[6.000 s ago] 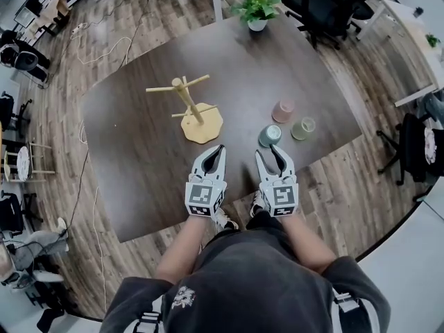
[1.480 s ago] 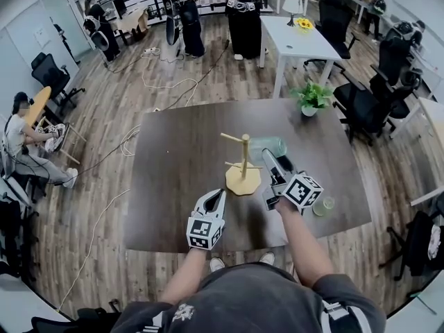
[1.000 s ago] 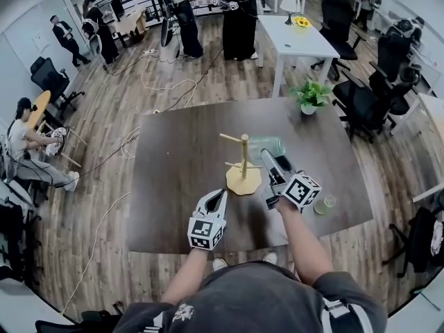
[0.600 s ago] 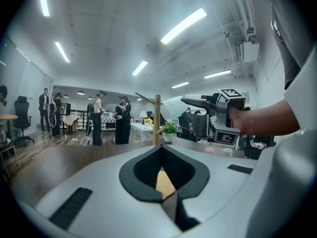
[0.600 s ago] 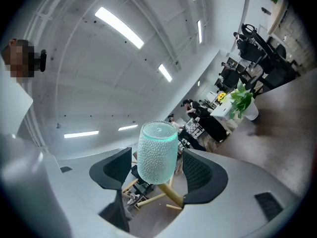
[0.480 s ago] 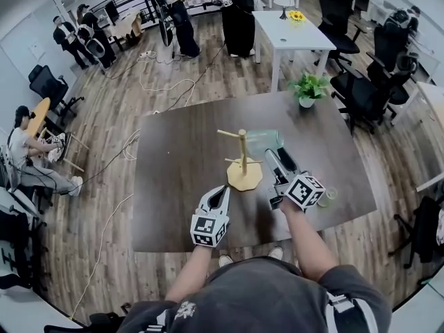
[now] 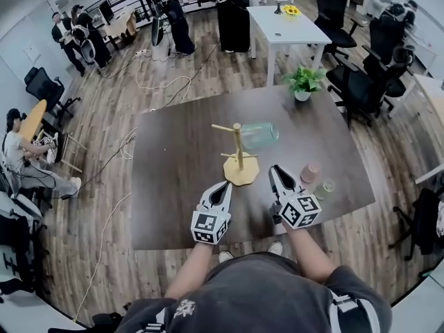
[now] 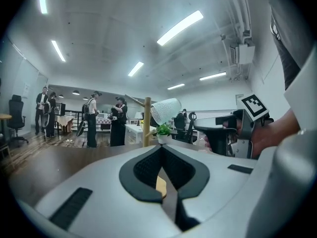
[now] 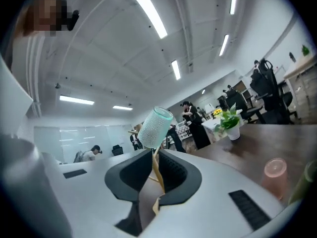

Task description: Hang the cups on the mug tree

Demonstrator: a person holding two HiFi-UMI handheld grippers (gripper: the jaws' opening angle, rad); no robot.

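Closest to the person, both claws hover over the front of the dark table (image 7: 166, 193): the left gripper (image 7: 223, 186) has its jaws pressed together, empty, and the right gripper (image 7: 276, 171) has just been closing, jaws now together on nothing. Just beyond stands the mug tree (image 7: 239, 168), a teal cup (image 7: 259, 135) hanging on its right peg. A pink cup (image 7: 310, 172) and a pale green cup (image 7: 324, 186) sit to the right, with a potted plant (image 7: 303, 82) at the far edge

dark grey short-sleeved shirt (image 7: 260, 290) with pale chest print, white black-lined left tongs (image 7: 225, 186) and right tongs (image 7: 275, 171), square-marker cubes (image 7: 209, 227)
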